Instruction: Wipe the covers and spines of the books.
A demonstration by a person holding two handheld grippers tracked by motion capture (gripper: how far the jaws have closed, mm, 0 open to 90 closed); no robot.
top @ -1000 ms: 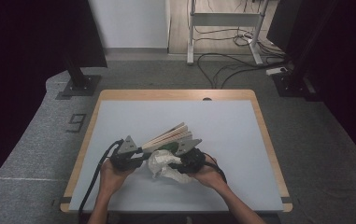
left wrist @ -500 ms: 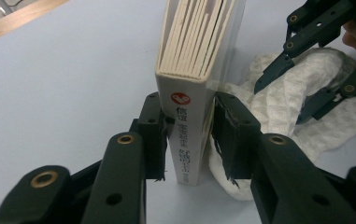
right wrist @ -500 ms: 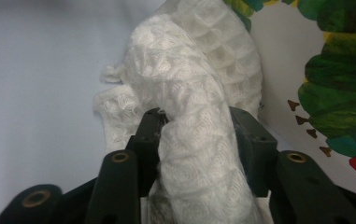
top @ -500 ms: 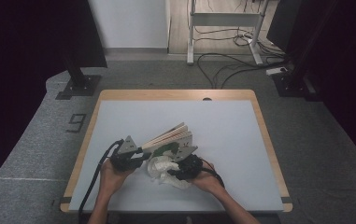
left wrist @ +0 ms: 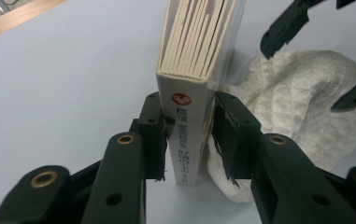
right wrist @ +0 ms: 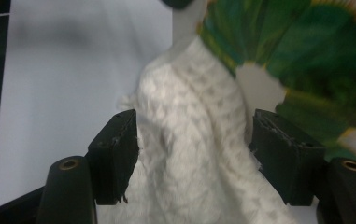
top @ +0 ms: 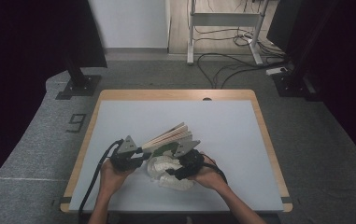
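A thick board book (top: 168,138) was held near the front middle of the pale table (top: 241,140), propped up on its spine end with its pages fanned toward the far right. The left gripper (left wrist: 189,135) was clamped on the book's white spine, one pad pressed to each side, as was seen plainly in the left gripper view. A crumpled white cloth (top: 168,171) lay just to the right of and nearer than the book, touching its lower edge. The right gripper (right wrist: 194,154) was set over that cloth; its jaws had just been opening, and in the right gripper view the cloth was seen between the pads without being pinched by either. It was judged that wiping of the book's cover with the cloth was under way: the book had been secured, and the cloth was bunched against the green printed cover (right wrist: 302,60), but a fresh grip on the cloth was still to be taken before more wiping could be done. How much of the cover had been cleaned could not be told. The cover's picture was blurred and cut off in the right gripper view, the spine's lettering was too small to be read, and the book's underside was hidden.
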